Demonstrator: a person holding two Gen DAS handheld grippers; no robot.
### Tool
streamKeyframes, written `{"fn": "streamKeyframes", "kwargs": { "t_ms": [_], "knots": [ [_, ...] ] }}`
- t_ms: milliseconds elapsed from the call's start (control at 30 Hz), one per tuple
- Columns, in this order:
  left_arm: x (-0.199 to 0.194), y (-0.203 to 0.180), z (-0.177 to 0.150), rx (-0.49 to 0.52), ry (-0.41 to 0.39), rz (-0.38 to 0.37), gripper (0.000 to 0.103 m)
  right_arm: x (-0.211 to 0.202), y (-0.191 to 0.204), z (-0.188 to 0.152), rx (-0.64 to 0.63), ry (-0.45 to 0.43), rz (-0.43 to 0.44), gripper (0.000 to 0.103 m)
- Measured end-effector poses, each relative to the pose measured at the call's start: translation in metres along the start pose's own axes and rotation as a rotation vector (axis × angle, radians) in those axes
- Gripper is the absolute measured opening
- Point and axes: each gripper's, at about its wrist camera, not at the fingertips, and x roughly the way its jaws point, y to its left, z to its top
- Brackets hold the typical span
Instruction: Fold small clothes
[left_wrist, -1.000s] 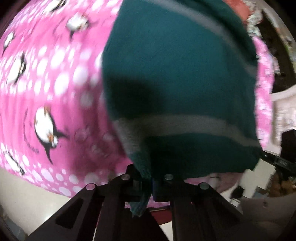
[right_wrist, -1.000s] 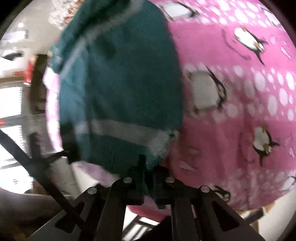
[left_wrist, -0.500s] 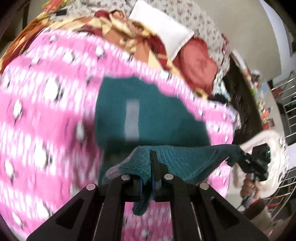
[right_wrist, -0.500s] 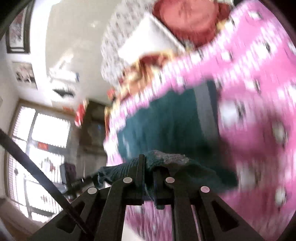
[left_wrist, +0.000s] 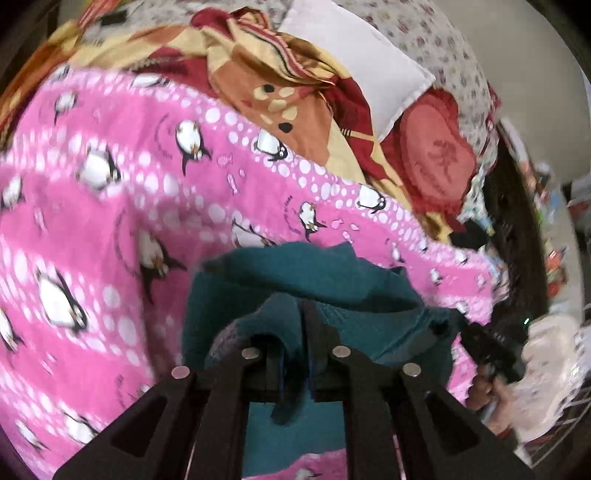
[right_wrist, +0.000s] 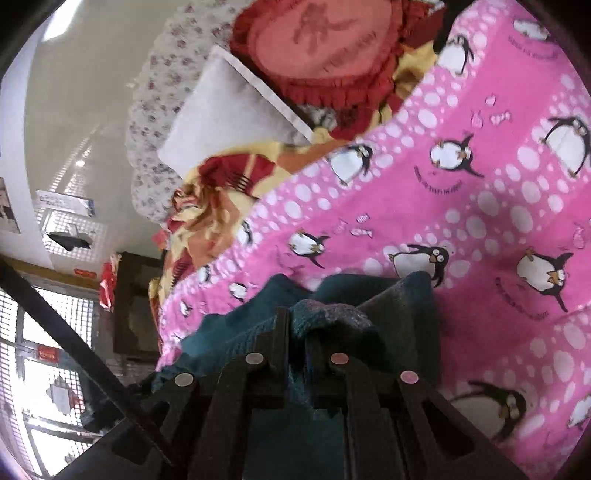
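Left gripper (left_wrist: 295, 354) and right gripper (right_wrist: 297, 350): jaws opening slightly, each still pinching an edge of the teal knit garment (left_wrist: 332, 295), grey-banded at the hem, lower centre of frame. Garment lies over pink penguin-print blanket (left_wrist: 110, 221). Blanket lettering and the red heart cushion (right_wrist: 314, 44) mark are unreadable.

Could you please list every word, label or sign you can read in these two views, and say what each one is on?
None can be read for certain.
Red heart-shaped cushion: a large embossed character with a curved line of lettering under it, too blurred.
Pink penguin blanket: small curved print beside the penguins, too small.
White wall sign and red labels by the window: blurred.
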Motion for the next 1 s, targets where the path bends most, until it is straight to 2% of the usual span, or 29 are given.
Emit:
{"fn": "streamKeyframes", "kwargs": {
  "t_ms": [33,100,133,167,200,233,300,400,467,567,700,767,833,933,1000],
  "knots": [
    [-0.001,-0.001,0.002,0.003,0.004,-0.002,0.012,-0.002,0.0,0.001,-0.006,-0.013,-0.039,0.015],
    [-0.005,0.001,0.009,-0.002,0.005,-0.009,0.016,-0.015,0.007,0.002,-0.034,-0.07,-0.073,0.047],
    [-0.01,0.001,0.012,-0.004,-0.007,-0.001,0.024,-0.027,0.011,0.0,-0.041,-0.106,-0.074,0.053],
    [-0.016,0.002,0.013,-0.001,-0.031,0.016,0.042,-0.037,0.016,-0.002,-0.05,-0.126,-0.057,0.055],
    [-0.03,0.003,0.013,0.001,-0.094,0.051,0.051,-0.047,0.023,-0.006,-0.074,-0.139,-0.037,0.055],
    [-0.04,0.004,0.013,-0.002,-0.134,0.05,0.059,-0.054,0.031,-0.011,-0.109,-0.147,-0.034,0.055],
    [-0.056,0.005,0.011,-0.002,-0.171,0.013,0.061,-0.062,0.046,-0.022,-0.183,-0.139,-0.03,0.055],
    [-0.067,0.002,0.0,0.025,-0.182,0.062,0.061,-0.048,0.068,-0.042,-0.298,-0.052,-0.054,0.055],
    [-0.062,-0.001,-0.01,0.04,-0.16,0.073,0.062,-0.027,0.083,-0.057,-0.375,0.003,-0.071,0.055],
    [-0.046,-0.004,-0.024,0.064,-0.13,0.111,0.062,0.006,0.102,-0.074,-0.447,0.038,-0.094,0.055],
    [-0.022,-0.002,-0.034,0.056,-0.107,0.132,0.062,0.046,0.118,-0.083,-0.455,0.056,-0.094,0.055],
    [-0.011,0.001,-0.037,0.042,-0.105,0.149,0.062,0.065,0.123,-0.086,-0.478,0.067,-0.157,0.055],
    [0.005,0.002,-0.038,0.045,-0.09,0.214,0.062,0.084,0.127,-0.088,-0.523,0.078,-0.225,0.055],
    [0.028,0.009,-0.039,0.037,-0.039,0.302,0.064,0.106,0.134,-0.089,-0.606,0.045,-0.335,0.054],
    [0.03,0.019,-0.04,-0.026,-0.026,0.254,0.065,0.109,0.139,-0.086,-0.642,0.05,-0.369,0.054]
  ]
}}
